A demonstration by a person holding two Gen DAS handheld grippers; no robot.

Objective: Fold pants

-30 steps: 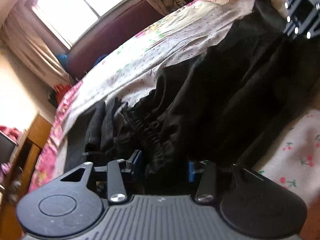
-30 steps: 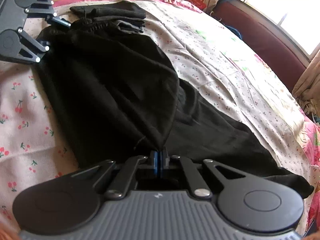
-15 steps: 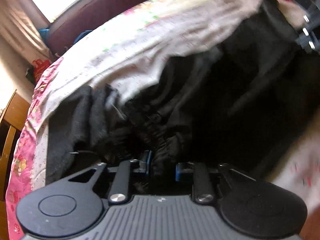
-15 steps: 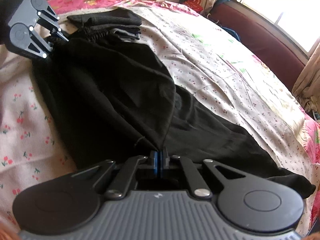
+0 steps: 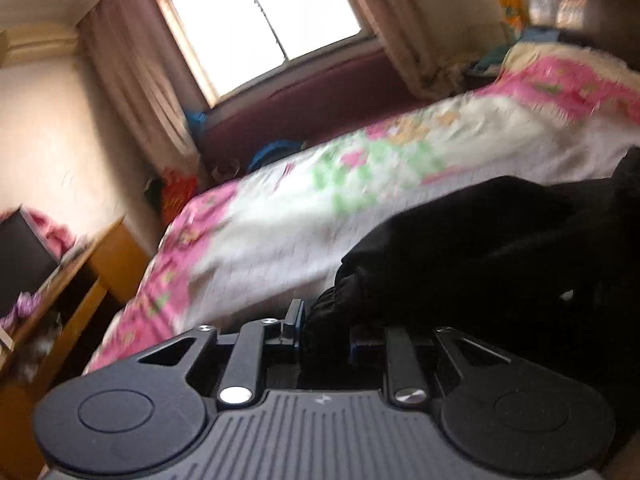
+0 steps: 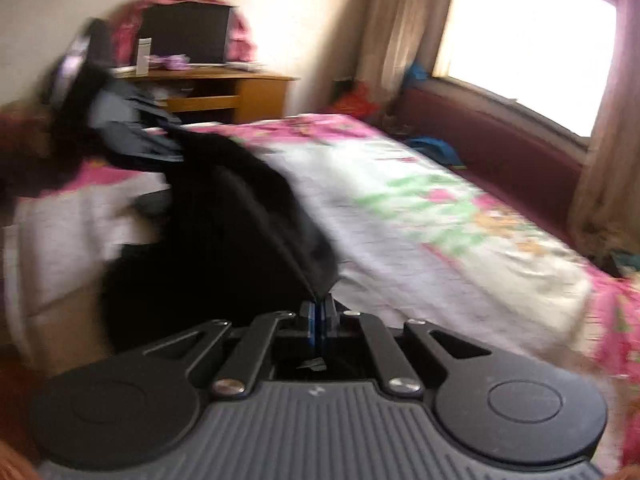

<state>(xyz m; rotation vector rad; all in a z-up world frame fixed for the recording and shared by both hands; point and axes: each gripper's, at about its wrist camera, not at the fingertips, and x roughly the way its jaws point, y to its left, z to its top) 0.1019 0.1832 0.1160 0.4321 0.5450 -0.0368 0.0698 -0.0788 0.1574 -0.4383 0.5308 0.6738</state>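
The step in hand reads as the lift: one pair of black, soft-cloth pants (image 5: 500,248) is raised off the bed by two grips, ahead of a fold.

In the left wrist view the wooden desk (image 5: 80,264) sits at the left edge; the bright window (image 5: 264,24) is at upper centre; the bed's flowered pink-and-white sheet (image 5: 304,216) crosses the middle; the pants fill the lower right. At bottom centre the left gripper (image 5: 324,330) has a thick gathered bunch of the cloth clamped between its narrow-set jaws.

In the right wrist view the pants (image 6: 224,232) hang in the left half, stretched from the blurred upper left down to bottom centre, where the right gripper (image 6: 319,312) pinches a thin edge of cloth, jaws fully together; the sheet runs to the right.

Next, I judge, both grips must hold firm and carry the cloth across evenly, laying one half over the other without slack.

Count: one pair of pants; two grippers; one bed; one desk; one window.
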